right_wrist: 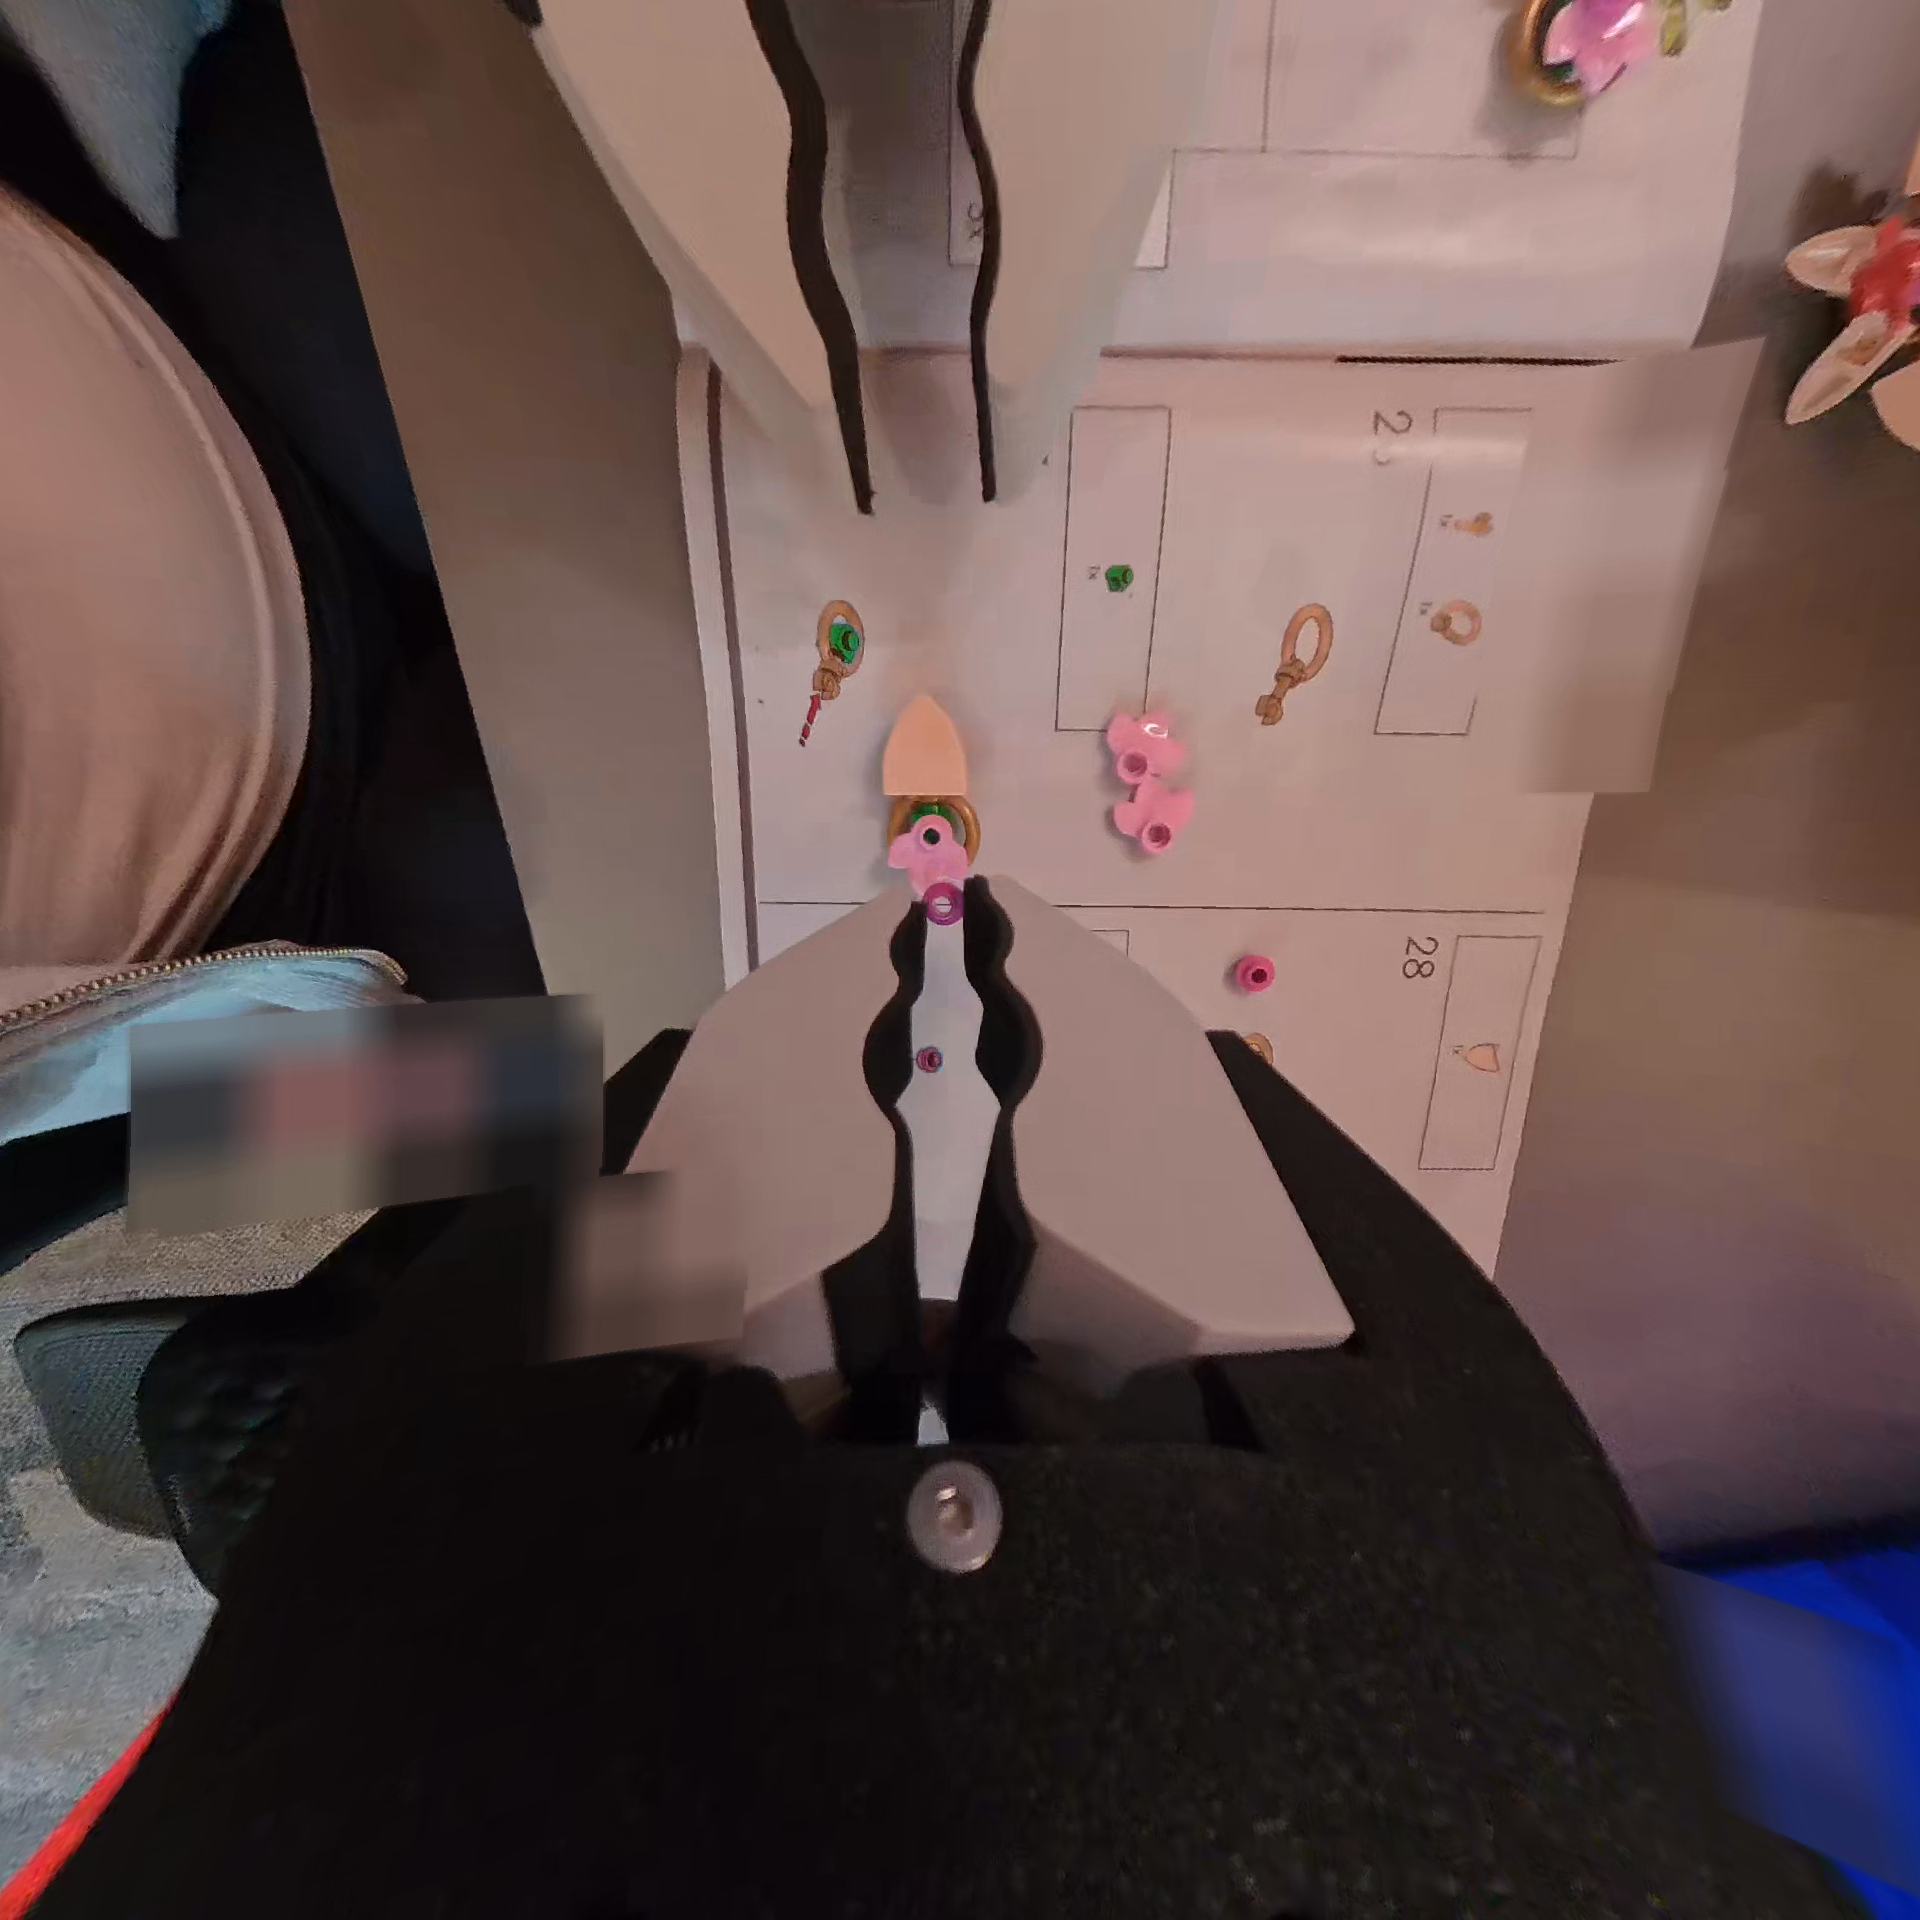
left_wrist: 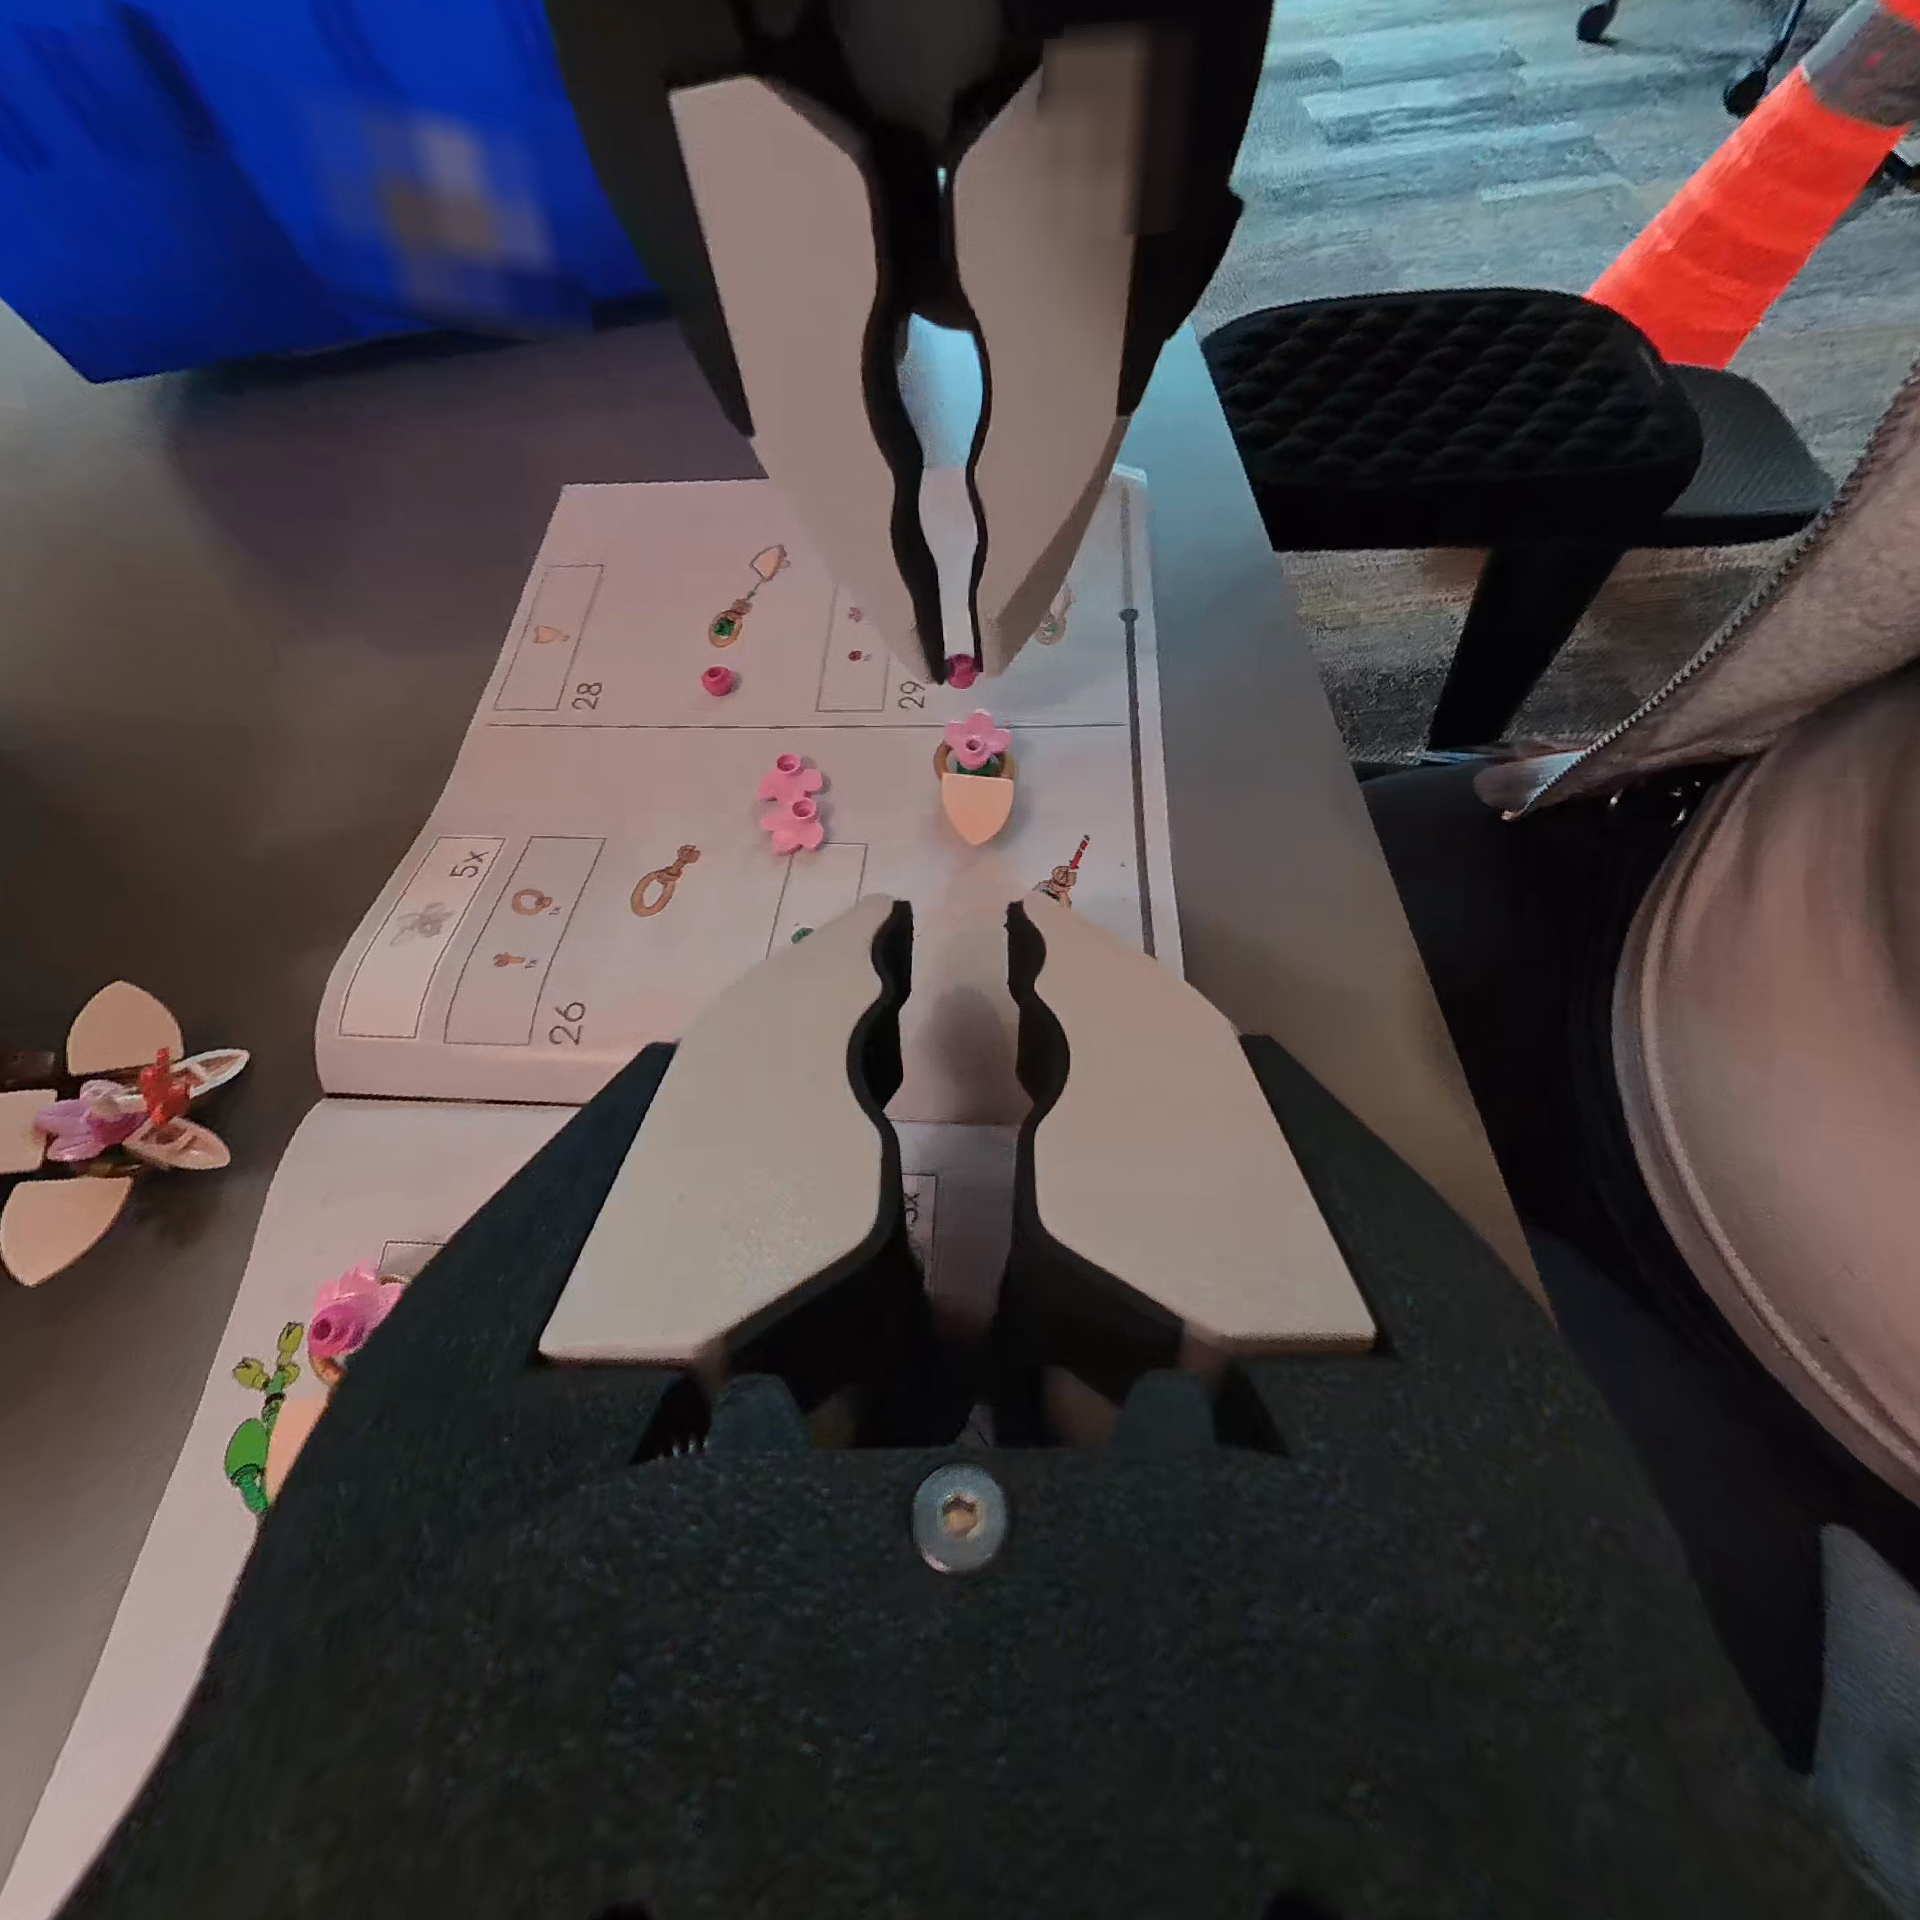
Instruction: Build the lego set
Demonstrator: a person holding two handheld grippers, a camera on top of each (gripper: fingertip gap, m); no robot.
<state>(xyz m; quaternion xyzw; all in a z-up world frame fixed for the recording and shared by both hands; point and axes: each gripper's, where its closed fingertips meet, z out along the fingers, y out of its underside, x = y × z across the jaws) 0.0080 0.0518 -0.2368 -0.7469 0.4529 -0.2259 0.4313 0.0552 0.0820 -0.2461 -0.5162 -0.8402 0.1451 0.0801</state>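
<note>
Right claw [right_wrist: 943,902] pinching magenta stud [right_wrist: 942,903]

magenta round stud [right_wrist: 942,902] | pinched at fingertips | just beside pink flower [right_wrist: 923,847] on booklet [right_wrist: 1299,862]

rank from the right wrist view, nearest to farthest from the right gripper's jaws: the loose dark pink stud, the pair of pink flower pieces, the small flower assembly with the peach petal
1. Small flower assembly, just ahead of the right gripper.
2. Pair of pink flower pieces, ahead and to the right.
3. Loose dark pink stud, farther right, beside the jaws.
</note>
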